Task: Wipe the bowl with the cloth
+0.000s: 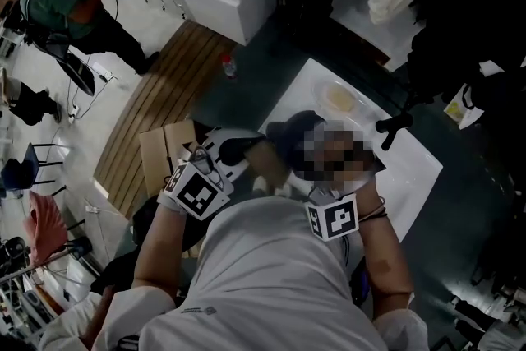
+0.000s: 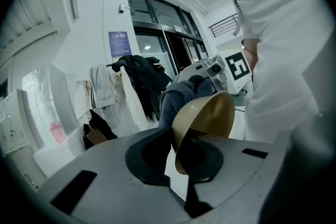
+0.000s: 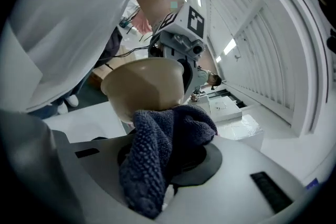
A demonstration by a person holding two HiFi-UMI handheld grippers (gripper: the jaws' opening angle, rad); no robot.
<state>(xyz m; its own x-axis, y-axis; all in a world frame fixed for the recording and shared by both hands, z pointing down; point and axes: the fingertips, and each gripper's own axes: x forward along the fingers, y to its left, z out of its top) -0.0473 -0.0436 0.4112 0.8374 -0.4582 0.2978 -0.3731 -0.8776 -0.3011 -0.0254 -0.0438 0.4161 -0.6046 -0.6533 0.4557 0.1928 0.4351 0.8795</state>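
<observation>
The person holds both tools up in front of the chest, above the white table (image 1: pixel 411 168). The left gripper (image 2: pixel 181 162) has its jaws clamped on the rim of the tan, round plastic bowl (image 2: pixel 207 118), which is tilted on its side in the middle of that frame. The right gripper (image 3: pixel 170 162) is closed on the dark blue knitted cloth (image 3: pixel 157 155). A fold of the cloth hangs out at the lower left, and its upper part lies against the lower outside wall of the bowl.

I think the wiping is in progress: both things are picked up and are in contact. How much of the bowl is already wiped I cannot tell, and the inside seems not yet reached by the cloth.

The right gripper view shows the contact between cloth and bowl clearly. The left gripper view shows only a piece of cloth behind the bowl, but it shows the grip on the rim. The head view shows neither well, yet only there I see the table and a white plate (image 1: pixel 341 99) at its far side, in the upper right.
</observation>
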